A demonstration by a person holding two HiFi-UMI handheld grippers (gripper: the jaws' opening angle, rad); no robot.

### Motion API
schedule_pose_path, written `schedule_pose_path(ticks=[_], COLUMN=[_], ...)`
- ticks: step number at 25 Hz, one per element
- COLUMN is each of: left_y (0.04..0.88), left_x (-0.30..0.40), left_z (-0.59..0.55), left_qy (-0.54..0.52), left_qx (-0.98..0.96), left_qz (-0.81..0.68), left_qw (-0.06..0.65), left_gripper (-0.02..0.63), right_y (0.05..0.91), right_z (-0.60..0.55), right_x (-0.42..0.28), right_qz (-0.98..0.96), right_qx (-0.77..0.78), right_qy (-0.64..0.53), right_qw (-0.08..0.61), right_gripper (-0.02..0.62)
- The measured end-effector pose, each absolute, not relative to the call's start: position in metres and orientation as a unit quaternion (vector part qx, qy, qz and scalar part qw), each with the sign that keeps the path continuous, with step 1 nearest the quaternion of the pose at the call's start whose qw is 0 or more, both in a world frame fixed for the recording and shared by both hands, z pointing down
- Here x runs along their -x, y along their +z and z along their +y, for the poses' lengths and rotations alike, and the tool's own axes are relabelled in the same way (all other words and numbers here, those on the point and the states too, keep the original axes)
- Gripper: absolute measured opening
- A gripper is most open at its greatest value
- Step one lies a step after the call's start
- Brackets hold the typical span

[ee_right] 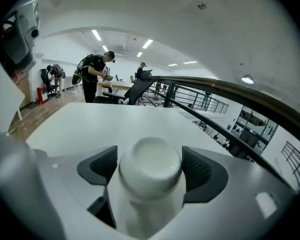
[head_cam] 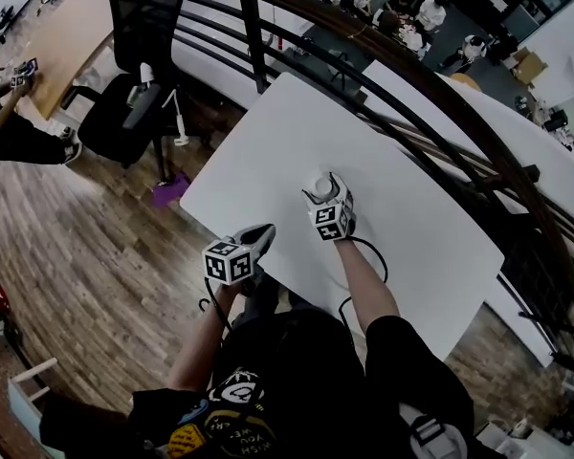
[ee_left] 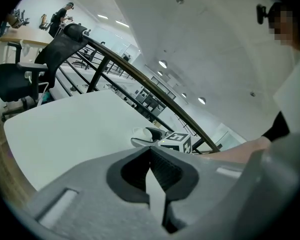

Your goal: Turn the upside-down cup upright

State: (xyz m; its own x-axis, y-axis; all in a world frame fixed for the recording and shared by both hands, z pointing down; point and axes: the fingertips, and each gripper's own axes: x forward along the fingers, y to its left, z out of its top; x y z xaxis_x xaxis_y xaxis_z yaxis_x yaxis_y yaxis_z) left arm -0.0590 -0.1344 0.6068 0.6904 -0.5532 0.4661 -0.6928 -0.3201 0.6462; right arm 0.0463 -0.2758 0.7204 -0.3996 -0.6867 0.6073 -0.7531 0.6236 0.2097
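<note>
Holding the inverted cup, right tongs

Item: white cup, foot ring uppermost, mouth toward the white table. Right gripper pinches its sides, one pad on each flank. Left gripper: pressed together, empty, by the near table edge. Handling: squeeze evenly through the roll, as the smooth wall probably slips.

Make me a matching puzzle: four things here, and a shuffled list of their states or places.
Things:
1. cup
2. left gripper
3. right gripper
4. office chair

States or places:
A. jaws together, nothing between them
B. on the wooden floor
C. base up, on the white table
D. jaws closed round the cup

Pairs: 1-C, 2-A, 3-D, 4-B
</note>
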Motion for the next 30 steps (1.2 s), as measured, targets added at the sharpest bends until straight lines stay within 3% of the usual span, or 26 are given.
schedule_pose_path(ticks=[5,6,9,14,21,30], left_y=[0.598,0.595,0.590,0.588,0.593,0.564], left_x=[0.059,0.057,0.048,0.030,0.025,-0.039], left_z=[-0.129,-0.128,-0.122,-0.101,-0.069,0.021], left_qy=[0.078,0.080,0.093,0.098,0.143,0.143], left_qx=[-0.819,-0.824,-0.838,-0.850,-0.866,-0.868], left_qz=[-0.373,-0.369,-0.354,-0.328,-0.347,-0.379], left_qw=[0.428,0.423,0.405,0.400,0.331,0.287], left_gripper=[0.005,0.005,0.005,0.005,0.005,0.005], right_y=[0.701,0.693,0.660,0.625,0.596,0.553], right_z=[-0.245,-0.234,-0.195,-0.125,-0.056,0.031], right_x=[-0.068,-0.075,-0.089,-0.114,-0.109,-0.128], right_qz=[-0.830,-0.827,-0.825,-0.800,-0.783,-0.840], right_qx=[-0.472,-0.484,-0.508,-0.554,-0.574,-0.496], right_qy=[0.106,0.112,0.132,0.170,0.221,0.196], right_qw=[0.279,0.264,0.209,0.152,0.094,0.098], right_gripper=[0.395,0.360,0.128,0.002,0.002,0.002])
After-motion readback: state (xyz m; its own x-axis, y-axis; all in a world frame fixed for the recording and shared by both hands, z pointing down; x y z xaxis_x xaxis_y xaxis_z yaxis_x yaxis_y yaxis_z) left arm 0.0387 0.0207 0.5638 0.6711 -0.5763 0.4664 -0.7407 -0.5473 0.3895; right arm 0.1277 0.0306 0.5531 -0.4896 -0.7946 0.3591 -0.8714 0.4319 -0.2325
